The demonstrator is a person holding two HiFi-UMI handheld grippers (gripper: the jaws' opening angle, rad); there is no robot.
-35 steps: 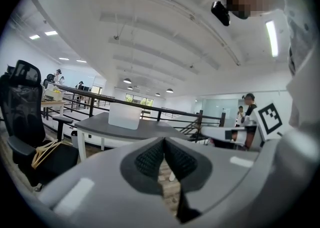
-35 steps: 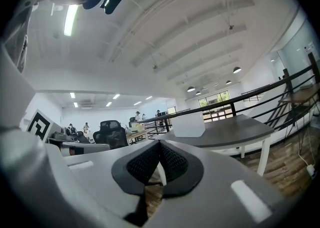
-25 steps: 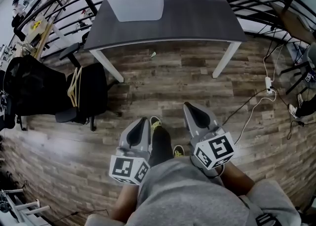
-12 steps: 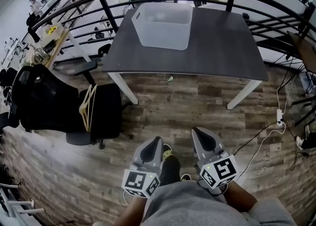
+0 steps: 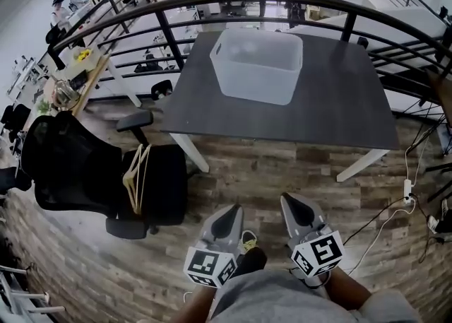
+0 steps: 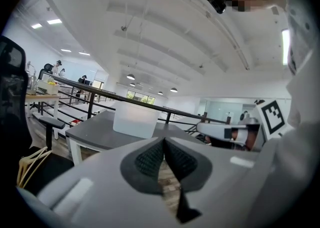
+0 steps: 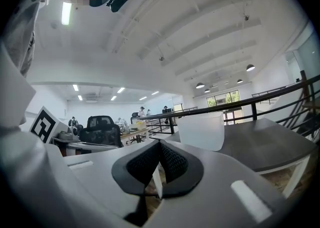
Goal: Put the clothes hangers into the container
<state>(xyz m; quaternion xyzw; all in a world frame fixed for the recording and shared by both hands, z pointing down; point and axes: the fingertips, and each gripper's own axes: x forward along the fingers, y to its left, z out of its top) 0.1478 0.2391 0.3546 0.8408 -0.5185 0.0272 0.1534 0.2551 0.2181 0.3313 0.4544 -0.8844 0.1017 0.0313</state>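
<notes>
Now, left gripper (image 5: 229, 210): jaws pressed together, nothing between. Right gripper (image 5: 290, 199): jaws also pressed together, nothing between. Both grippers on near side of table (image 5: 332, 113), well apart from it, over wooden floor (image 5: 282, 173). Container (image 5: 258, 67), translucent, stands on table, toward far left part. Clothes hangers (image 5: 138, 177) rest on black chair (image 5: 70, 166), left of table, well apart from container.

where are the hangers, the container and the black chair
clothes hangers (image 5: 134, 173), head view, on the wooden arms lying on the chair seat.
container (image 5: 256, 83), head view, on its near wall.
black chair (image 5: 67, 166), head view, on its backrest.
</notes>
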